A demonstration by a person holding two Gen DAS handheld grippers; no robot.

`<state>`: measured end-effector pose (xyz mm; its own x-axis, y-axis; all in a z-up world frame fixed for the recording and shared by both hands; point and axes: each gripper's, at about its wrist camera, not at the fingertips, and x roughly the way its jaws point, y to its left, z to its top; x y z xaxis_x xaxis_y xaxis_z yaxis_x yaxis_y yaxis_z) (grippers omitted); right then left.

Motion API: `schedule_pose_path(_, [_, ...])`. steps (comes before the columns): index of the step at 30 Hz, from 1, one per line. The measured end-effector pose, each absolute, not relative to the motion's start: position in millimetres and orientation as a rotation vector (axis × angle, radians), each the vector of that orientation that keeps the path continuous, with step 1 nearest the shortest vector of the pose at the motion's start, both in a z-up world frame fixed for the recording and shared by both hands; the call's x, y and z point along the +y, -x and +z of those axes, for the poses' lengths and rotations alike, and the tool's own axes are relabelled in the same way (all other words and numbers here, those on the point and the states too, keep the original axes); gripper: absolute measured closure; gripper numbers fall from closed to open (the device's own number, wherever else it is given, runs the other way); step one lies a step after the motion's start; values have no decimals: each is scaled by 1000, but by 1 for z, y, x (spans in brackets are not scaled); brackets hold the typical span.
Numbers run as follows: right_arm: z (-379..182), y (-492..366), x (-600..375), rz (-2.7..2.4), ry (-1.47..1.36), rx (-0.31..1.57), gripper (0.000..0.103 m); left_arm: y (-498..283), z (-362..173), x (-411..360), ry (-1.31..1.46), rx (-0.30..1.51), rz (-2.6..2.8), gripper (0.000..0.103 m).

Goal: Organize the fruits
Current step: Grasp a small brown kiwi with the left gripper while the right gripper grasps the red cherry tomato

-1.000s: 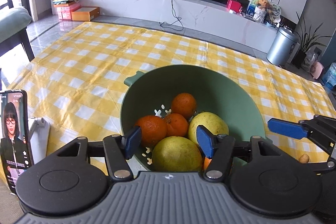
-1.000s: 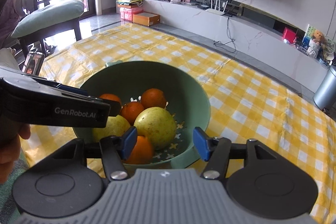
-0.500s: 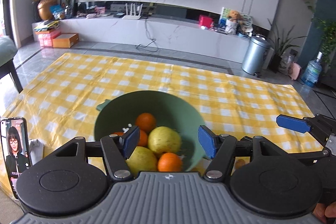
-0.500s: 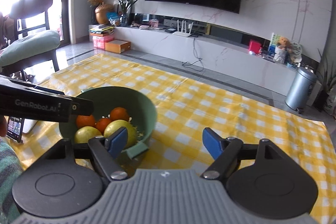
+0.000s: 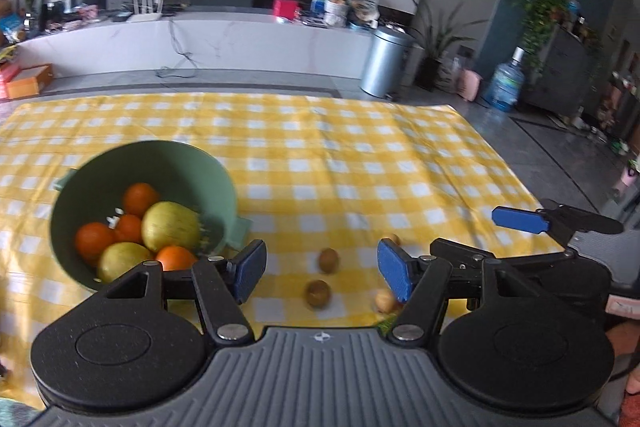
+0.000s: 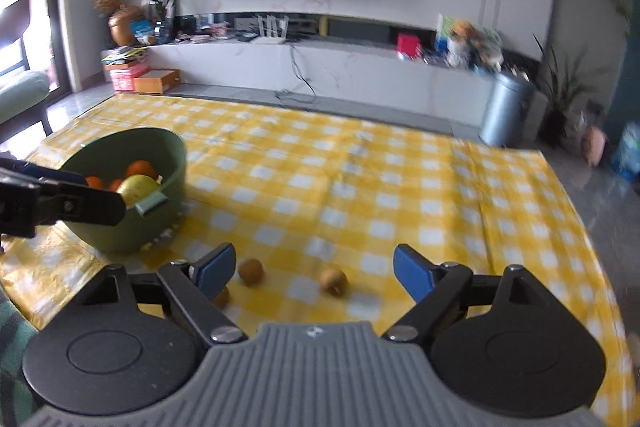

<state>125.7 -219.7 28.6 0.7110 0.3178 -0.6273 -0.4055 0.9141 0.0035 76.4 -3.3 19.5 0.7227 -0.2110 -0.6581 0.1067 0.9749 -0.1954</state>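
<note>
Both tongs released, empty: left tongs [image 5: 320, 269], right tongs [image 6: 310, 267]. Green bowl [image 5: 192, 163] with oranges, pears near counter's left edge. Small brown fruits [image 5: 318, 293] loose at near edge. Step, likely: collecting strays. Next: lower, centre on one, clench gently; round, may roll.

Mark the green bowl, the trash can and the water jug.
green bowl [image 5: 208, 175], left wrist view, inner wall near rim.
trash can [image 5: 385, 65], left wrist view, side of body.
water jug [image 5: 507, 87], left wrist view, blue body.
</note>
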Motion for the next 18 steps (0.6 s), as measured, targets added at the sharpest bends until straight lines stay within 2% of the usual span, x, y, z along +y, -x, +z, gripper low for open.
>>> schedule_pose_path(11, [7,-121,-255,341,-31,763,19,-81,-15,-15,182,857,-279,28])
schedule_pose_path(18, [-11,-126,-248,368,-65,891,19,-76,-34,-33,76,910,-366,28])
